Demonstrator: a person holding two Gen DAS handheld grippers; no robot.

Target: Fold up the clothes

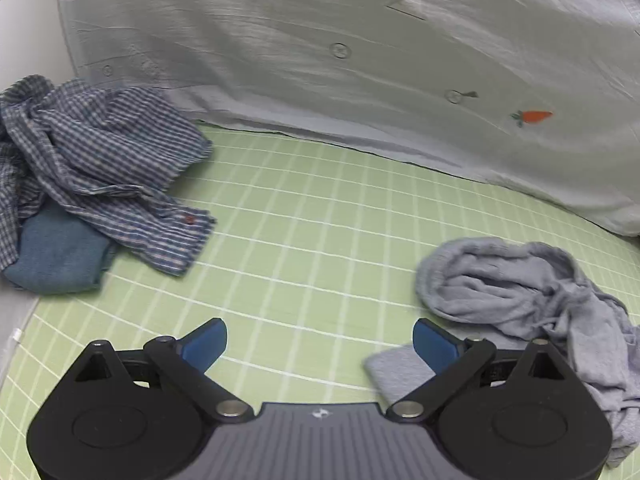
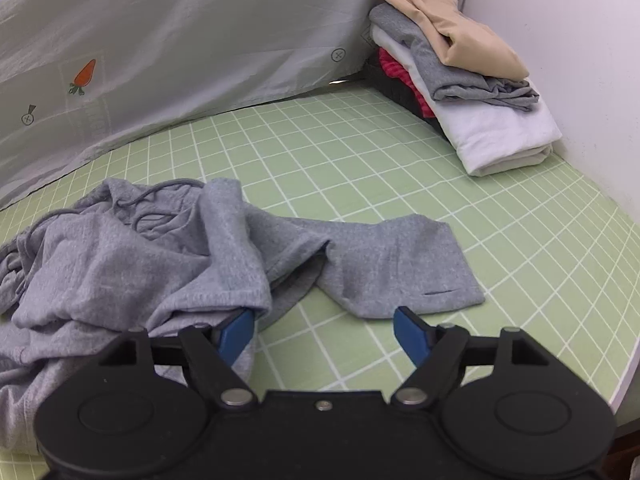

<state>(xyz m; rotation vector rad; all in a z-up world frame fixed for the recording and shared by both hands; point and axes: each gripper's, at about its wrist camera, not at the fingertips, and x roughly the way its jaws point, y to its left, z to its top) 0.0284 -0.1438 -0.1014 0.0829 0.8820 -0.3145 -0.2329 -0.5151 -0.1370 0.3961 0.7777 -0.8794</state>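
A crumpled grey garment with a drawstring (image 2: pixel 168 256) lies on the green gridded sheet (image 2: pixel 360 160), one leg stretched to the right. It also shows in the left wrist view (image 1: pixel 528 296) at the right. My right gripper (image 2: pixel 326 332) is open and empty, low over the sheet at the garment's near edge; its left fingertip (image 2: pixel 236 330) touches a fold. My left gripper (image 1: pixel 320 346) is open and empty above the sheet (image 1: pixel 304 216), its right fingertip (image 1: pixel 434 344) over a flat grey corner of the garment.
A crumpled blue checked garment (image 1: pixel 100 168) lies over a folded blue piece (image 1: pixel 56 256) at the left. A pale grey quilt with carrot prints (image 1: pixel 360 60) runs along the back. A stack of folded clothes (image 2: pixel 456 80) stands at the back right against a white wall (image 2: pixel 580 60).
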